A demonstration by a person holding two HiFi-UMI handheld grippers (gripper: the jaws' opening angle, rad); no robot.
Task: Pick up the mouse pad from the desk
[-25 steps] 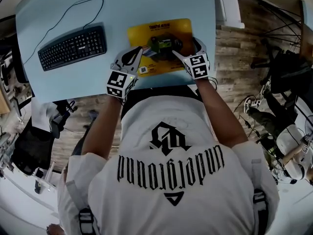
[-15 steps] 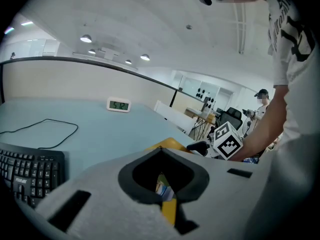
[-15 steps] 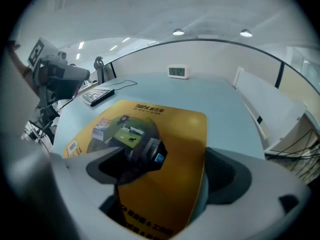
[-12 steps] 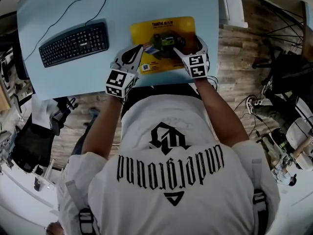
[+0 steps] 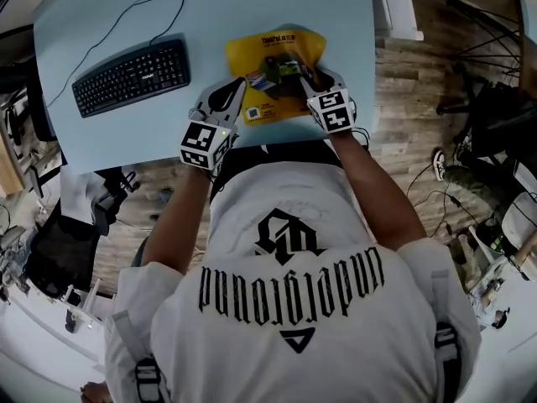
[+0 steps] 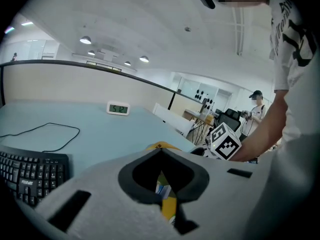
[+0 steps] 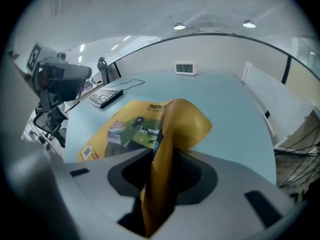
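Observation:
The yellow mouse pad (image 5: 273, 91) with a printed picture lies at the near edge of the pale blue desk (image 5: 226, 11). Its right side is folded up off the desk. My right gripper (image 5: 309, 78) has its jaws closing, and the raised fold of the mouse pad (image 7: 172, 129) is pinched between them at the right gripper (image 7: 160, 184). My left gripper (image 5: 237, 91) sits at the pad's left edge with its jaws together. In the left gripper view a strip of the mouse pad (image 6: 170, 206) shows behind the left gripper (image 6: 161, 184); I cannot tell whether it is gripped.
A black keyboard (image 5: 130, 75) with its cable (image 5: 126, 15) lies on the desk to the left of the pad. A small digital clock (image 7: 185, 68) stands at the far edge. A white panel (image 5: 394, 7) borders the desk's right side, with wood floor beyond.
The right gripper's jaws have gone from wide apart to closed on the pad's right side. That side has lifted and folded toward the left, and the gripper has shifted slightly left.

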